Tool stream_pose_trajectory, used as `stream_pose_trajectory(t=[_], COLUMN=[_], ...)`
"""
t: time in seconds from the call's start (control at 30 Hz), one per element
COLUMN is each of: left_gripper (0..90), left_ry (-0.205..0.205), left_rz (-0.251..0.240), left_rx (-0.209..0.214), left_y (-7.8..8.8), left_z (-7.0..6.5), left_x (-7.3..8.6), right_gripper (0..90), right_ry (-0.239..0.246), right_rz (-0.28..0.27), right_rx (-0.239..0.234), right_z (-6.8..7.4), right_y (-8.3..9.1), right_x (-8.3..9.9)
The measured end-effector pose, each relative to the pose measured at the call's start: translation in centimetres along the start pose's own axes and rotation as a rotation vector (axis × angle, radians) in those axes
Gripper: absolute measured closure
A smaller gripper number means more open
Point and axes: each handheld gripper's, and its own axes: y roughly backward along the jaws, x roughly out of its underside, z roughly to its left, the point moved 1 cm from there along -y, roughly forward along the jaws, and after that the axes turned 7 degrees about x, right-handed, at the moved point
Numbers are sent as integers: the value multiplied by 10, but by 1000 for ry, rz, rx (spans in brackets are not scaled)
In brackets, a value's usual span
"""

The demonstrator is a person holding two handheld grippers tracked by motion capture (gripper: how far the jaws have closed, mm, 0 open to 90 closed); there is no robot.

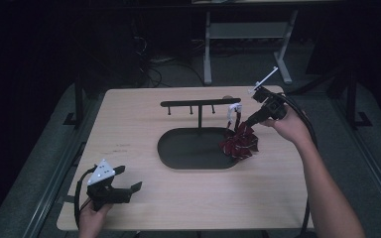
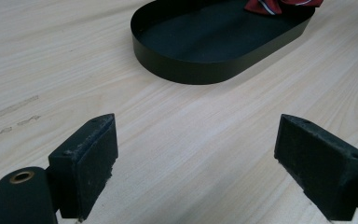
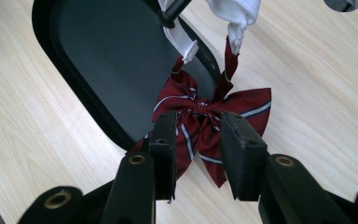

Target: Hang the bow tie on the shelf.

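Black jaws of the right gripper [image 3: 198,140] stand apart on either side of the red striped bow tie [image 3: 205,123], pads not pressing it. No writing is readable anywhere. Its white strap [image 3: 235,16] runs up out of frame; the high view shows it hanging from the black stand [image 1: 201,104], the bow at the tray's [image 1: 178,148] right edge. Over at the bench's [image 1: 144,114] near-left corner, the left gripper [image 1: 124,181] is released, empty.
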Motion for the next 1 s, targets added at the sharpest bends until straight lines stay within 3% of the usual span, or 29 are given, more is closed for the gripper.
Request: stream_pose_trajectory(t=[1.0], left_gripper=[131], left_ry=[-1], left_rz=[4], left_rx=[0], left_y=[-1], left_z=[0], left_x=[0], right_gripper=[606], right_ry=[-10], right_rz=[12], right_rx=[-34], right_z=[2], right_y=[-15], right_x=[22])
